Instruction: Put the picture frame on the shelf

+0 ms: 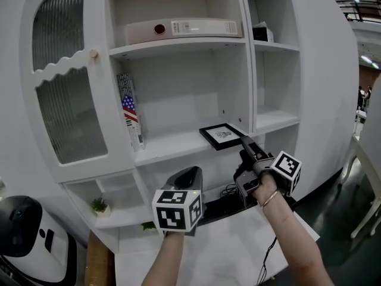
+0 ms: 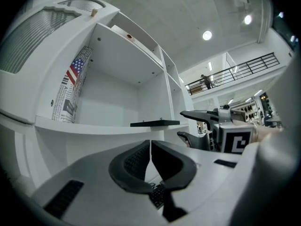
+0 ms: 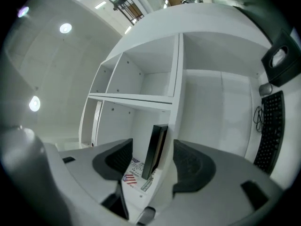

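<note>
The white shelf unit (image 1: 172,149) carried a binder (image 1: 184,28) on its upper shelf and a flag-printed book (image 1: 131,117) upright at the middle shelf's left wall. The frame (image 1: 221,135) lay flat at that shelf's right front. The right gripper (image 1: 243,148) stood released, jaws spread just beside the frame, pads clear of it. The left gripper (image 1: 188,176) hung lower, clenched on nothing.

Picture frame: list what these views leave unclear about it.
- Head view: the print inside the picture frame is too small to make out.
- Left gripper view: only its thin edge shows, so the face is out of sight.
- Right gripper view: it stands edge-on between the right gripper's open jaws, so its face and back are hidden.
</note>
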